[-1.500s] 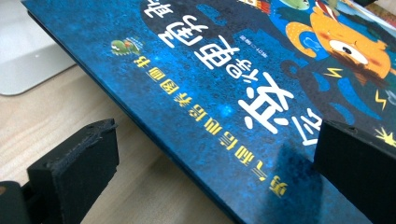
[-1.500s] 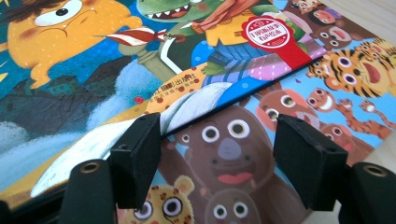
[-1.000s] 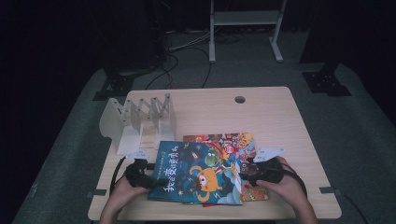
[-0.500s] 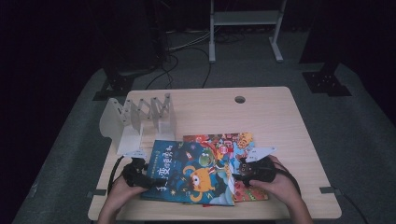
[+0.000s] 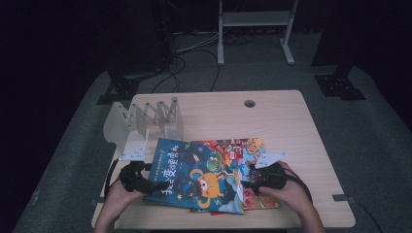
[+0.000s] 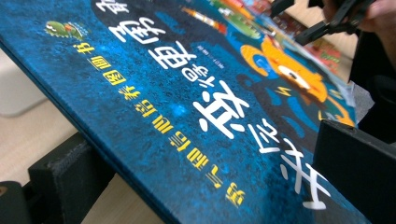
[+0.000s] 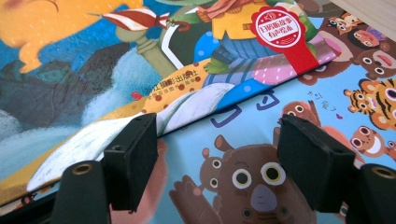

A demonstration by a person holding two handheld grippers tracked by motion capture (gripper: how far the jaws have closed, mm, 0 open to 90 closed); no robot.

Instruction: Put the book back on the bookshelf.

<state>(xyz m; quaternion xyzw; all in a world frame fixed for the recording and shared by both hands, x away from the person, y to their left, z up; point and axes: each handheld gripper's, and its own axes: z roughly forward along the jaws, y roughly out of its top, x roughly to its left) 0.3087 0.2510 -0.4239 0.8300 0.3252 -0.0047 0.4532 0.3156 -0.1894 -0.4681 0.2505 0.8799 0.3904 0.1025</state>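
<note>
A pale wooden table [image 5: 291, 126] stands in a dark room. At its six o'clock edge lies a dark blue picture book with white Chinese title characters and an orange creature [image 5: 194, 177], atop other colourful picture books [image 5: 243, 145]. The left gripper [image 5: 141, 183] clamps the book's nine o'clock edge. The right gripper [image 5: 252, 178] stands slightly apart, gripping nothing, at its three o'clock edge. A red seal [image 7: 280, 28] carries small white characters.

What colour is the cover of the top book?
Dark blue, with white and yellow lettering and an orange creature; the book shows best in the left gripper view.
</note>
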